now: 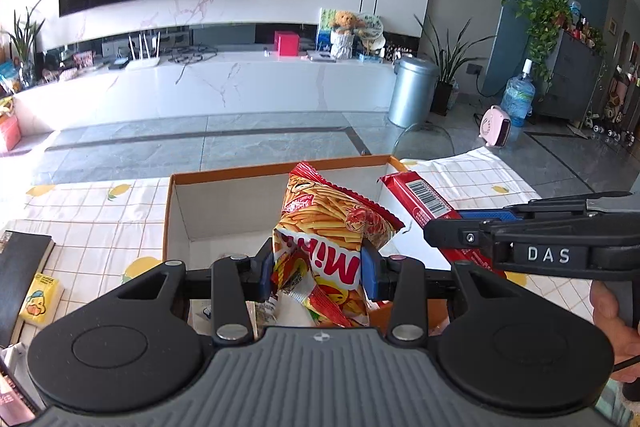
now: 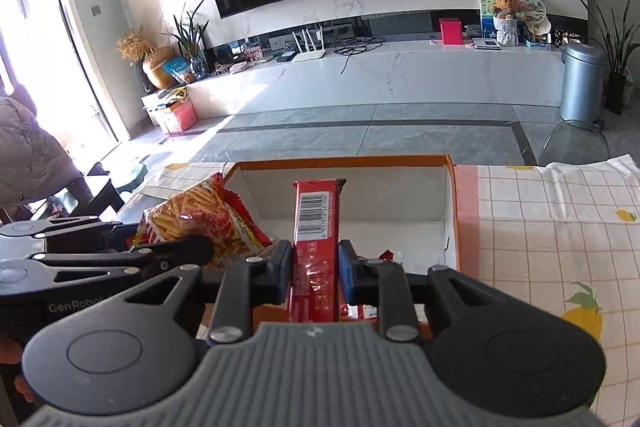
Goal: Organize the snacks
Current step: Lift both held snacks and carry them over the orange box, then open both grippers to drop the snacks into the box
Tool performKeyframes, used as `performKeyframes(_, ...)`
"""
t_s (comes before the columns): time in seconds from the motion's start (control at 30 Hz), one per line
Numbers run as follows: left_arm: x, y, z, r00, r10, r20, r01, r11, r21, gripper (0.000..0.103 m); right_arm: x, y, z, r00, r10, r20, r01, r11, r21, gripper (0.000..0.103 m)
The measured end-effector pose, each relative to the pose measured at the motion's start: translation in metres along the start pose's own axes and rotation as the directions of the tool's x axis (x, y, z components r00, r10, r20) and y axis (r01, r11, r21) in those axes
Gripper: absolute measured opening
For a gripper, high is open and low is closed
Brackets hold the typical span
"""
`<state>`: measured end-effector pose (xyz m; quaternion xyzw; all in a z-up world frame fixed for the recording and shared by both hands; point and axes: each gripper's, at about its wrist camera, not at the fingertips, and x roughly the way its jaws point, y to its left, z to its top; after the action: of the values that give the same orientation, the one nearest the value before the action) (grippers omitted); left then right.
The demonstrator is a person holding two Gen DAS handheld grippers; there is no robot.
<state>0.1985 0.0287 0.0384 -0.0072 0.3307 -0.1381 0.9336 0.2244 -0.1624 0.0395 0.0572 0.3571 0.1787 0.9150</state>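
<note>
Left wrist view: the left hand-held gripper (image 1: 317, 269) is clamped on a crinkly snack bag (image 1: 332, 227), red and yellow foil printed with golden fry sticks and big white "Mi" lettering. The bag stands up between the blue pads, its sawtooth top edge tilting toward the far wall of an orange-rimmed cardboard box (image 1: 240, 173), and it hangs over the box's white interior.

Over on the right side of this view, the right hand-held gripper (image 1: 466, 223) comes in side-on, gripping a long red biscuit pack (image 1: 420, 197) with a white barcode patch on its face. That pack angles up over the box's right edge.

Right wrist view confirms it: the right hand-held gripper (image 2: 314, 267) is squeezed on the red biscuit pack (image 2: 316, 227), upright between the pads, barcode facing the camera, glossy wrapper catching light lower down. It sits above the open cardboard box (image 2: 344, 161). The snack bag (image 2: 200, 219) shows at left, just beside the pack, held in the left hand-held gripper (image 2: 192, 247).

A counter (image 2: 560, 211) under a white grid cloth with lemon prints carries the box.
</note>
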Motion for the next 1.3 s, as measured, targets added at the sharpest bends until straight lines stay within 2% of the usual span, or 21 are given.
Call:
performKeyframes(0.23,0.064,0.021,0.006,0.987,-0.022,-0.158,0.013,0.998,-0.057,0.046,0.065,-0.015,0.018,0.989,-0.060,-0.136,0.054,0.997,-0.046,0.022)
performKeyframes(0.37,0.097,0.026,0.005,0.972,-0.002,-0.234,-0.008,0.999,-0.042,0.046,0.105,-0.025,0.020,0.966,-0.118,-0.229,0.099,0.991,-0.094,0.022)
performKeyframes(0.5,0.118,0.027,0.006,0.960,-0.004,-0.280,-0.008,0.999,-0.044,0.046,0.134,-0.027,0.016,0.939,-0.199,-0.280,0.153,0.972,-0.177,0.022)
performKeyframes(0.8,0.140,0.021,0.004,0.940,0.082,-0.332,-0.081,0.997,0.018,0.047,0.165,-0.025,0.011,0.903,-0.287,-0.320,0.205,0.942,-0.267,0.021)
performKeyframes(0.93,0.147,0.027,0.003,0.924,0.080,-0.374,-0.093,0.996,-0.017,0.047,0.172,-0.025,0.009,0.879,-0.334,-0.341,0.237,0.925,-0.296,0.021)
performKeyframes(1.13,0.146,0.030,0.005,0.909,0.092,-0.406,-0.108,0.994,-0.016,0.051,0.176,-0.024,0.011,0.868,-0.353,-0.349,0.249,0.918,-0.310,0.022)
performKeyframes(1.3,0.146,0.027,0.010,0.906,0.106,-0.409,-0.122,0.992,-0.014,0.060,0.176,-0.022,0.014,0.867,-0.358,-0.346,0.249,0.914,-0.320,0.022)
